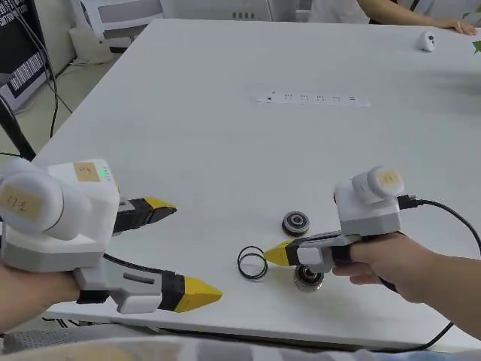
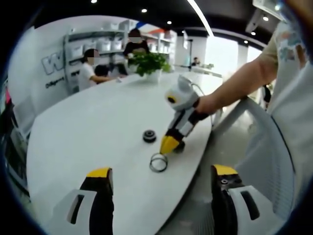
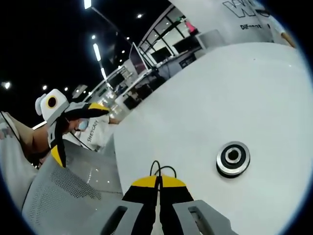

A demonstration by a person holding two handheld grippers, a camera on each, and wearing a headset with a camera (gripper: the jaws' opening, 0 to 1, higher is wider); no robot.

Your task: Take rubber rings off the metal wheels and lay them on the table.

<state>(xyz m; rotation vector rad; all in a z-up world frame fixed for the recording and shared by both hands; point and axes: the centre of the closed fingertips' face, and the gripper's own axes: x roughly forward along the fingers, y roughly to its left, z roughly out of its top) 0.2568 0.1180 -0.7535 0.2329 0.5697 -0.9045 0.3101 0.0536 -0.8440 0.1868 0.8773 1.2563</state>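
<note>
Two thin black rubber rings (image 1: 252, 263) lie overlapped on the white table (image 1: 225, 135). My right gripper (image 1: 275, 254) is shut, its yellow tip at the rings' right edge, apparently pinching one. In the right gripper view the shut jaws (image 3: 158, 182) cover the near edge of the rings (image 3: 165, 169). A metal wheel (image 1: 295, 222) still wearing a dark ring lies just beyond; it also shows in the right gripper view (image 3: 233, 157). A second wheel (image 1: 308, 277) lies under the right gripper. My left gripper (image 1: 184, 248) hovers open at the left, holding nothing.
A white power strip (image 1: 312, 98) lies mid-table, and a small white device (image 1: 427, 41) sits far right by a person's hand (image 1: 460, 27). The table's near edge (image 1: 248, 323) runs just below the rings. A potted plant (image 2: 149, 61) and seated people are at the far end.
</note>
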